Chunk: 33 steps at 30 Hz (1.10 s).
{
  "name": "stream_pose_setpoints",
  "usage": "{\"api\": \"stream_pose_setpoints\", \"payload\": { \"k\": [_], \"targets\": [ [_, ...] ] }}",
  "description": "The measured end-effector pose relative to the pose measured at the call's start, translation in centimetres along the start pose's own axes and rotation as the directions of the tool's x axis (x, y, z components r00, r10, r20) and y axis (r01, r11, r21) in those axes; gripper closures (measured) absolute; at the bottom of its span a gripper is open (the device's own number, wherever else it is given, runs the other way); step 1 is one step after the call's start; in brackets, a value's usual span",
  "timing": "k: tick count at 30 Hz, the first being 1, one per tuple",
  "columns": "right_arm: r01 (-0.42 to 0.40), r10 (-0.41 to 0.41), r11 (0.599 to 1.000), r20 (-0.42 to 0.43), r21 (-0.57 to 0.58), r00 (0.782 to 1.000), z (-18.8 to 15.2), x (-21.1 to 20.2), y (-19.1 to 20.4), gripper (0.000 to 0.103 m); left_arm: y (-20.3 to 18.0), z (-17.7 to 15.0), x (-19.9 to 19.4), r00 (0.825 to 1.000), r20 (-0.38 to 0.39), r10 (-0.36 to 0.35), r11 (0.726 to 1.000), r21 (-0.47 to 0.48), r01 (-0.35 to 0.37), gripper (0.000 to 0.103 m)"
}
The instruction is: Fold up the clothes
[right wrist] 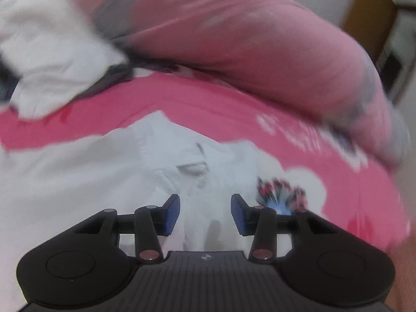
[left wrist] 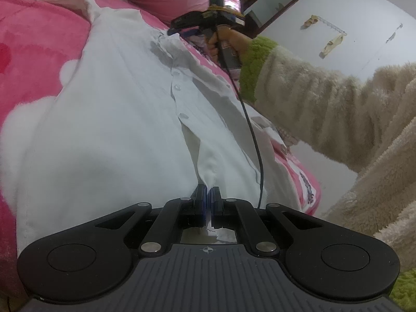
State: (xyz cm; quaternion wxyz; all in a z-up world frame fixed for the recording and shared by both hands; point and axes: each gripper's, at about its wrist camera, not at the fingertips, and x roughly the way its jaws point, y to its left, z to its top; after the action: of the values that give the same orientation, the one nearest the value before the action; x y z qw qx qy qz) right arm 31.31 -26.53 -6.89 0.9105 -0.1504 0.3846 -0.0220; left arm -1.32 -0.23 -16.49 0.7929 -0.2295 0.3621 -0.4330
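With our left claw (left wrist: 208, 202) pinching the shirt (left wrist: 109, 119) hem on the bed (left wrist: 31, 52) and our right claw (right wrist: 205, 214) open at the collar, a mistimed pull could bunch it.

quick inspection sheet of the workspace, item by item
surface: pink and white fleece blanket, a bed by the look of it
job's things: white button shirt lying spread, front up
clutter: heap of white clothes and a pink pillow at the far end
grippers: left gripper shut on the shirt's bottom edge; right gripper open above the collar
cables: black cable trailing from the right gripper across the shirt
surroundings: white wall, wooden frame
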Motion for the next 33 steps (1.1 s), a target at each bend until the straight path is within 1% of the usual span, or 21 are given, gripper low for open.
{"api": "stream_pose_setpoints", "payload": {
  "k": [1, 3, 4, 5, 9, 10, 11, 12, 13, 14, 17, 19, 21, 22, 25, 29, 30, 33],
  "targets": [
    [0.003, -0.003, 0.999, 0.003, -0.042, 1.0, 0.0, 0.4, 0.6, 0.062, 0.0, 0.0, 0.0, 1.0, -0.001, 0.0, 1.0, -0.001, 0.0, 0.102],
    [0.01, -0.009, 0.992, 0.01, -0.127, 1.0, 0.1, 1.2, 1.8, 0.062, -0.1, 0.0, 0.0, 1.0, -0.002, -0.001, 1.0, -0.003, 0.001, 0.102],
    [0.015, -0.013, 0.988, 0.008, -0.155, 1.0, 0.1, 1.6, 2.1, 0.062, -0.1, 0.0, 0.0, 1.0, -0.001, -0.002, 1.0, -0.003, 0.002, 0.102],
    [0.018, -0.019, 0.988, -0.003, -0.156, 1.0, 0.1, 2.2, 2.1, 0.063, -0.1, 0.0, -0.1, 1.0, -0.001, -0.003, 1.0, -0.003, 0.003, 0.102],
    [-0.008, 0.005, 0.993, -0.03, -0.12, 1.0, -0.3, 3.8, 1.0, 0.063, -0.1, 0.0, -0.1, 1.0, -0.006, -0.004, 1.0, -0.005, 0.004, 0.101],
    [-0.018, 0.014, 0.994, -0.032, -0.107, 0.999, -0.4, 4.0, 0.8, 0.066, -0.1, 0.0, -0.2, 1.0, -0.008, -0.004, 1.0, -0.006, 0.004, 0.101],
    [-0.03, 0.028, 0.996, -0.028, -0.087, 0.999, -0.5, 4.1, 0.5, 0.075, -0.1, 0.0, -0.2, 1.0, -0.01, -0.003, 1.0, -0.007, 0.003, 0.101],
    [-0.038, 0.036, 0.997, -0.023, -0.063, 0.999, -0.4, 4.2, 0.2, 0.081, -0.2, 0.0, -0.3, 1.0, -0.01, -0.002, 1.0, -0.006, 0.002, 0.101],
    [-0.04, 0.039, 0.999, -0.019, -0.036, 0.999, -0.4, 4.2, -0.2, 0.092, -0.2, 0.2, -0.2, 1.0, -0.011, -0.001, 1.0, -0.005, 0.001, 0.101],
    [-0.045, 0.045, 0.999, -0.014, -0.004, 0.999, -0.4, 4.2, -0.6, 0.097, -0.3, 0.2, -0.2, 1.0, -0.012, 0.0, 1.0, -0.005, 0.0, 0.101],
    [-0.077, 0.076, 0.99, 0.013, 0.12, 0.997, -0.6, 3.8, -2.5, 0.099, -0.5, 0.2, -0.4, 1.0, -0.011, 0.001, 1.0, -0.004, -0.001, 0.101],
    [-0.134, 0.127, 0.965, 0.048, 0.224, 0.991, -0.7, 2.9, -4.0, 0.099, -0.4, 0.2, -0.5, 1.0, -0.014, -0.003, 1.0, -0.007, 0.003, 0.101],
    [-0.198, 0.175, 0.93, 0.102, 0.311, 0.979, -1.1, 2.1, -5.4, 0.099, -0.3, 0.2, -0.3, 1.0, -0.022, -0.014, 1.0, -0.015, 0.013, 0.101],
    [-0.236, 0.202, 0.905, 0.131, 0.354, 0.971, -1.3, 1.8, -6.0, 0.099, -0.2, 0.2, -0.3, 0.999, -0.026, -0.018, 1.0, -0.02, 0.018, 0.101],
    [-0.344, 0.271, 0.818, 0.219, 0.46, 0.937, -1.8, 1.2, -7.6, 0.099, -0.1, 0.3, -0.1, 0.999, -0.031, -0.034, 0.999, -0.025, 0.033, 0.101],
    [-0.451, 0.344, 0.731, 0.294, 0.513, 0.892, -1.7, 1.5, -7.8, 0.099, 0.1, 0.3, 0.0, 0.998, -0.037, -0.055, 0.998, -0.035, 0.054, 0.101],
    [-0.468, 0.357, 0.716, 0.304, 0.519, 0.883, -1.7, 1.7, -7.7, 0.099, 0.2, 0.4, 0.0, 0.997, -0.038, -0.061, 0.997, -0.039, 0.06, 0.101],
    [-0.475, 0.376, 0.718, 0.291, 0.509, 0.88, -1.4, 3.0, -6.6, 0.099, 0.4, 0.3, 0.2, 0.996, -0.039, -0.078, 0.996, -0.054, 0.075, 0.101]
  ]
}}
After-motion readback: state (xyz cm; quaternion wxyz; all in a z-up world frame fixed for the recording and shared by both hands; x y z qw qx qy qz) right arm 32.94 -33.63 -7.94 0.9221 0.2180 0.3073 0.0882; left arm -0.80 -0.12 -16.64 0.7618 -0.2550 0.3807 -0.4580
